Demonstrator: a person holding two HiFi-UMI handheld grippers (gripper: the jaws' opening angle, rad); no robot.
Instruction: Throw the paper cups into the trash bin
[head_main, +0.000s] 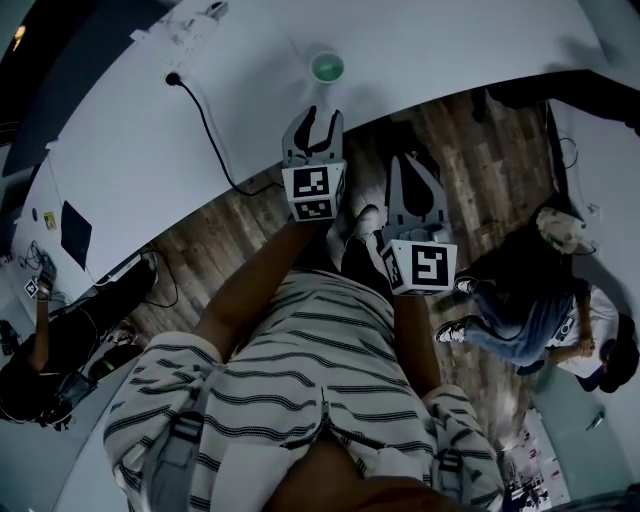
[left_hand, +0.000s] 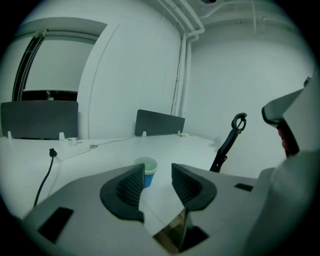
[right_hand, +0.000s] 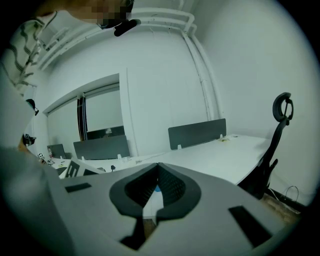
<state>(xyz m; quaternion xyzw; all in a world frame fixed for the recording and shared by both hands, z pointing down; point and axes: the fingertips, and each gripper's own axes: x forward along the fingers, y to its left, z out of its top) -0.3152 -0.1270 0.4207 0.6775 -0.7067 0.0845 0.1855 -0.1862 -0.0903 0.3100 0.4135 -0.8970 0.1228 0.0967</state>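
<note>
A paper cup (head_main: 327, 67), blue with a pale green inside, stands upright on the white table (head_main: 150, 130) a little beyond its curved near edge. My left gripper (head_main: 320, 118) hangs at that edge and points at the cup. In the left gripper view the cup (left_hand: 149, 168) stands beyond the left gripper (left_hand: 158, 170), whose jaws are open with nothing between them. My right gripper (head_main: 412, 162) is over the wooden floor, short of the table. In the right gripper view, the right gripper (right_hand: 158, 166) has its fingertips touching and holds nothing. No trash bin is in view.
A power strip (head_main: 190, 30) and its black cable (head_main: 210, 130) lie on the table left of the cup. A black office chair (left_hand: 227, 142) stands at the table's right. A person (head_main: 540, 310) crouches on the floor at the right, another (head_main: 40, 350) at the left.
</note>
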